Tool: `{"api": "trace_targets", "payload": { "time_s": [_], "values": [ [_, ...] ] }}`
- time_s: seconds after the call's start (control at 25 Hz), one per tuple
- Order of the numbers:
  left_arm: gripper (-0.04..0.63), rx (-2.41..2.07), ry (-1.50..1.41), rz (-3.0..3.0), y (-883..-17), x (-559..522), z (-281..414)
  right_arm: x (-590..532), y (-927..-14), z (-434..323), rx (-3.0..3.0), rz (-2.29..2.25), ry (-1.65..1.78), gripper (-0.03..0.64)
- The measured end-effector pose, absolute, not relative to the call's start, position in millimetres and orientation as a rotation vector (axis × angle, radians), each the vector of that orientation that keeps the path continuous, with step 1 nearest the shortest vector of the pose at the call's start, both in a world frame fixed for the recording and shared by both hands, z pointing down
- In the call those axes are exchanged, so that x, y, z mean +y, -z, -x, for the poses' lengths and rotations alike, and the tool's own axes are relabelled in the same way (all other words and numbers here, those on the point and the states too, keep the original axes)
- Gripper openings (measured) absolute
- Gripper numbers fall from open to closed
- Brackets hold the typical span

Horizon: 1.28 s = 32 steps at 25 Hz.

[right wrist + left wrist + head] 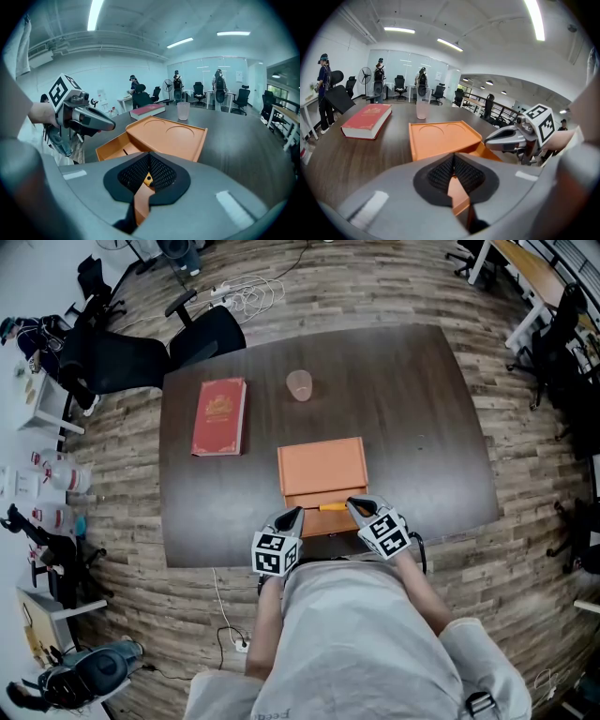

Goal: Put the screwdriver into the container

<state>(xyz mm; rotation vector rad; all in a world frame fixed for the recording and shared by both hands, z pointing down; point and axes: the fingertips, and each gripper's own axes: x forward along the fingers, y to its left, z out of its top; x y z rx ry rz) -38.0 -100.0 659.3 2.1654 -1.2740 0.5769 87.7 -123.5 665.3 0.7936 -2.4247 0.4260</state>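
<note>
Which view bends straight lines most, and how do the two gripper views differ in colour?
Head view: fisheye bows the table edges most. Left gripper view: neutral whites, the box vivid orange, glaring ceiling strip. Right gripper view: blue-green cast, black vignette.

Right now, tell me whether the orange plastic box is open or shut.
Open: the orange plastic box shows its inside beyond the lid.

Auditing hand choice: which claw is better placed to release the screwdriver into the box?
Right: the right claw holds the screwdriver in the open box; the left claw only clamps the box wall.
</note>
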Motion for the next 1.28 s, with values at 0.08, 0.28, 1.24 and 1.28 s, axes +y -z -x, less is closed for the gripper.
{"api": "trace_targets", "payload": {
  "time_s": [0.08,0.28,1.24,1.28],
  "values": [
    [0.055,-1.275,-0.578,-2.167,-658.5,-99.4,38.7,-122.7,-665.4,-87.3,-2.422,-0.794,-0.422,0.002],
    [0.055,-1.273,-0.577,-2.171,-657.3,-98.4,38.9,-120.9,-664.8,-87.1,-2.414,-0.790,-0.412,0.002],
    [0.055,-1.276,-0.581,-2.170,-659.3,-95.2,36.5,-113.2,-671.1,-90.4,-2.395,-0.765,-0.404,0.002],
    [0.055,-1.276,-0.582,-2.171,-659.7,-94.9,35.9,-112.5,-671.0,-90.4,-2.398,-0.764,-0.404,0.002]
  ]
}}
